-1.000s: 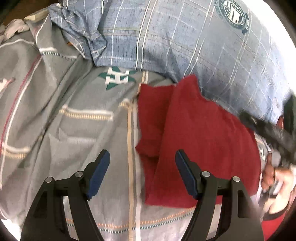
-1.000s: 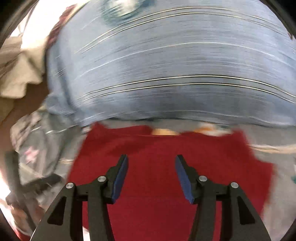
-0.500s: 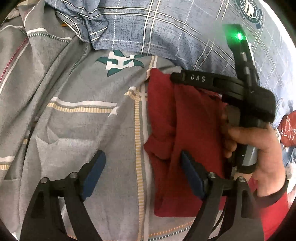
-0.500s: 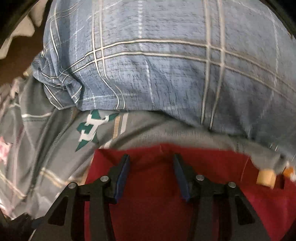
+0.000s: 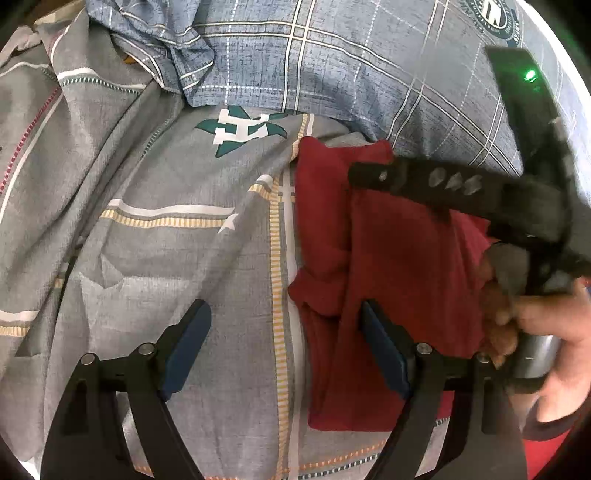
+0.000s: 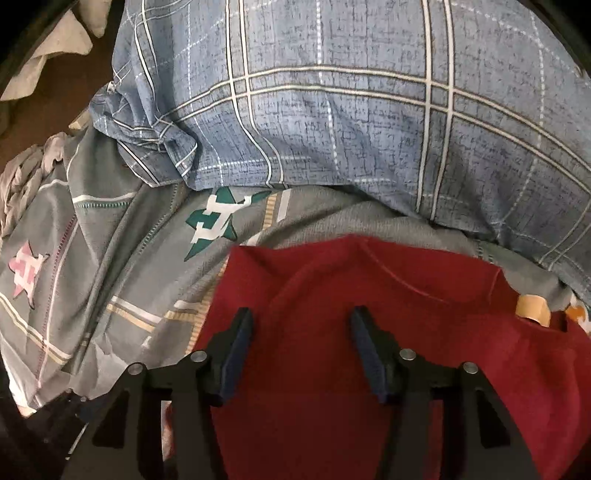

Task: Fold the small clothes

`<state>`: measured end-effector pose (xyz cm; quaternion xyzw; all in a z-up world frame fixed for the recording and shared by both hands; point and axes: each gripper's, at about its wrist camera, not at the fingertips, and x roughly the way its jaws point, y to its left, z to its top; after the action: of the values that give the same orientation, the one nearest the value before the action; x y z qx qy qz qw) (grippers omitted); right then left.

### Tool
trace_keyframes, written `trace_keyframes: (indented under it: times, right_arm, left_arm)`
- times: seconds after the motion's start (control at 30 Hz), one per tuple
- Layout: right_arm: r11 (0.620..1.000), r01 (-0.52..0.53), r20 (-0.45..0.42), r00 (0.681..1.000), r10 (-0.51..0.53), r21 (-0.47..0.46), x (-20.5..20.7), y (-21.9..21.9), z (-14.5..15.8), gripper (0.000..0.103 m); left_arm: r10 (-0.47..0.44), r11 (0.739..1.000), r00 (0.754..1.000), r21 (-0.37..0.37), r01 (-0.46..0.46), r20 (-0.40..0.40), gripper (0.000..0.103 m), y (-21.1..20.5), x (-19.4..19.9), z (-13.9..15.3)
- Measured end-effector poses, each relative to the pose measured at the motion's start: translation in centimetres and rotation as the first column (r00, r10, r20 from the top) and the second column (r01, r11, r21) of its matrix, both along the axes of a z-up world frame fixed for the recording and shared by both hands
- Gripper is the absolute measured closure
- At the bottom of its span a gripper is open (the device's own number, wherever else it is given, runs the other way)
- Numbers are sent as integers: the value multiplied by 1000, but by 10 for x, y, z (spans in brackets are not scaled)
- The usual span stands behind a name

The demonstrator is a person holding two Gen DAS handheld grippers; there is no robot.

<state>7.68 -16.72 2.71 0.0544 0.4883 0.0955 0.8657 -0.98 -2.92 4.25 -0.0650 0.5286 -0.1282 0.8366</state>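
A grey cotton bedsheet (image 5: 177, 258) with thin cream, yellow and red stripes covers the bed, rumpled into long creases toward its left side. A green-and-white star emblem (image 5: 240, 129) is printed on it near the far edge, and a pink star emblem (image 6: 26, 273) shows further left. Along the far edge lies a blue plaid pillow (image 6: 351, 110) crossed by white lines, with a round dark badge (image 5: 491, 16) near its right corner. Crumpled white cloth (image 6: 48, 44) sits beyond the far left corner.
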Motion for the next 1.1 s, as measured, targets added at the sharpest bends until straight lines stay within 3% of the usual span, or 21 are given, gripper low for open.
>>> trace_keyframes:
  times: [0.1,0.3,0.47,0.57,0.6,0.67,0.7,0.77,0.87,0.93,1.03,1.1]
  right_arm:
    - [1000,-8,21,1000,7,30,-7,-3,11,25]
    - [999,-30,-3,1000,30,-23,8,18,1,24]
    - [980,-54,3,998,55,-191,21,45,-16,19]
    - [969,-46,44,997,58,-244,25,48,-25,33]
    - [966,-47,61,996,65,-254,24,47,-24,56]
    - [980,-36,61,997,49,-194,22,37,-17,82]
    - [991,-30,64,997,38,-130,20,25,-12,90]
    - [998,-15,67,998,19,-60,16,11,-6,100]
    - [1000,-8,86,996,10,-22,5,-6,4,101]
    - [1000,-3,75,997,3,-3,2,-13,5,100]
    - [997,1,68,998,-7,74,-3,-12,9,83]
    - [996,-44,39,998,41,80,-2,2,10,39]
  left_arm:
    - [-2,1000,1000,9,2,9,20,-1,0,1]
    - [-2,1000,1000,-1,2,3,20,2,0,0]
    - [-3,999,1000,-36,3,-18,20,8,4,-2]
    - [-3,998,1000,-59,2,-26,20,10,6,-3]
    - [-3,998,1000,-66,1,-27,20,11,7,-3]
    - [-3,997,1000,-71,1,-24,20,10,8,-4]
    - [-3,997,1000,-73,1,-20,20,9,8,-3]
    - [-2,997,1000,-80,2,-4,20,6,8,-3]
    - [6,996,1000,-93,-5,14,20,1,12,-2]
    - [7,996,1000,-94,-5,24,20,-1,15,-2]
    - [39,993,999,-113,-38,2,20,8,17,-3]
    - [41,993,999,-113,-42,-9,20,14,17,-4]
